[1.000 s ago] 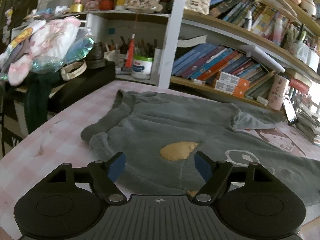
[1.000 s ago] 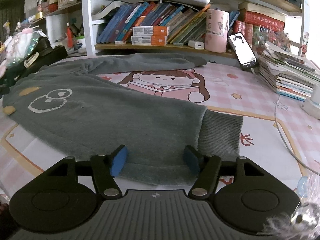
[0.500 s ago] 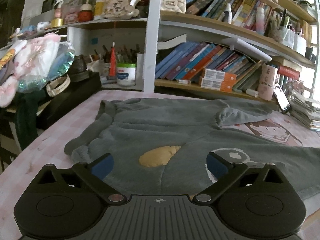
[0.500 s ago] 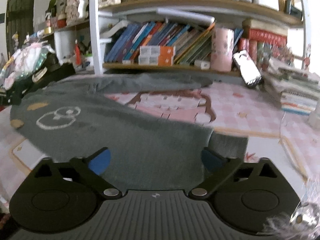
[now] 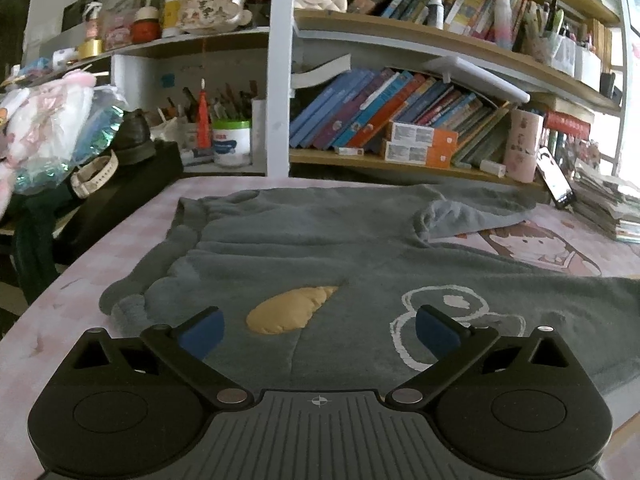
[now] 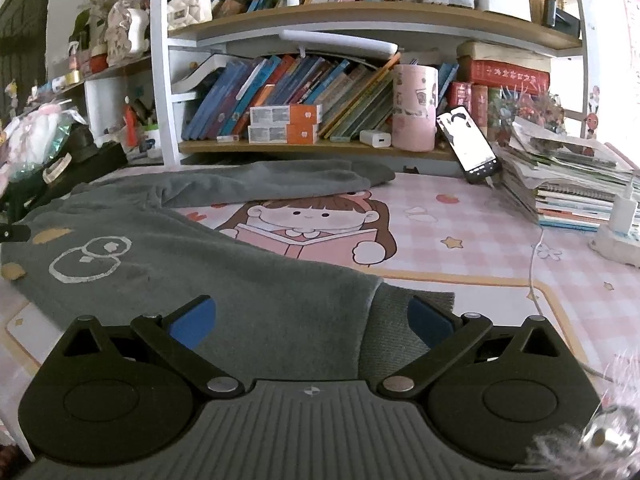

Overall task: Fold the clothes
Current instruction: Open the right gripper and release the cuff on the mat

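Sweatpants [image 5: 360, 264] in grey fleece are lying flat across the pink checked table mat [image 6: 500, 248], waistband to the left, one cuffed leg [image 6: 400, 320] reaching right. Both tongs are hanging released — the left gripper [image 5: 318, 326] over the waist end, the right gripper [image 6: 310, 316] over the cuff. Pinching both layers at each edge and lifting evenly is looking wise — fleece is sagging easily.

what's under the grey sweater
The grey sweater lies on a pink checked mat; its cartoon girl shows beside the sleeve. Whatever the mat shows beneath the fabric is covered.
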Demonstrator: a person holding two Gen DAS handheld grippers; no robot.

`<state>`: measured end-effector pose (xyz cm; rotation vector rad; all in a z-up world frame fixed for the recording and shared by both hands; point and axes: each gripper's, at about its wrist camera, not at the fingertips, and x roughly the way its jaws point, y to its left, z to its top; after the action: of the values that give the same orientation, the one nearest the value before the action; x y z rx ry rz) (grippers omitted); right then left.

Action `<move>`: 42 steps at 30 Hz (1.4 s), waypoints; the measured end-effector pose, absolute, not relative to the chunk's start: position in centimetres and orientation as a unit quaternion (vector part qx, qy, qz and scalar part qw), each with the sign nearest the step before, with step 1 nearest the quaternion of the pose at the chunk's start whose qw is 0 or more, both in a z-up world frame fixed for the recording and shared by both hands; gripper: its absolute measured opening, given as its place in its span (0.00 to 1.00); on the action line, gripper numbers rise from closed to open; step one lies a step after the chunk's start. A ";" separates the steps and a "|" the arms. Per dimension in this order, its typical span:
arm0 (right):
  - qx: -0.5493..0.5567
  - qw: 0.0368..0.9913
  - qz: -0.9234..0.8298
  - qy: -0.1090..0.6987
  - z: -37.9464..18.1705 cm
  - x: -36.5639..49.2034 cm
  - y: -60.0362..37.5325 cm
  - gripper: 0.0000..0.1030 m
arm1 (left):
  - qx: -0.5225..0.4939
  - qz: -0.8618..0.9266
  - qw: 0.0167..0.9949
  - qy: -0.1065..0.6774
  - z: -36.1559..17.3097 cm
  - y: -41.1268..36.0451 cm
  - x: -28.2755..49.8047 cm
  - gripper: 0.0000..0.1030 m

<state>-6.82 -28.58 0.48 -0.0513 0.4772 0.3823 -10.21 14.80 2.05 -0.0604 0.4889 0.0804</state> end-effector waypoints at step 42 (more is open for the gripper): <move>-0.079 0.932 0.226 0.273 1.0 -0.8 -25.1 1.00 | -0.003 0.007 0.966 0.260 2.5 14.7 -5.0 1.00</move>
<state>-0.84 -25.05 1.00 -0.1620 0.5593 0.4632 -5.02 14.68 2.46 -0.0052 0.5256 0.0141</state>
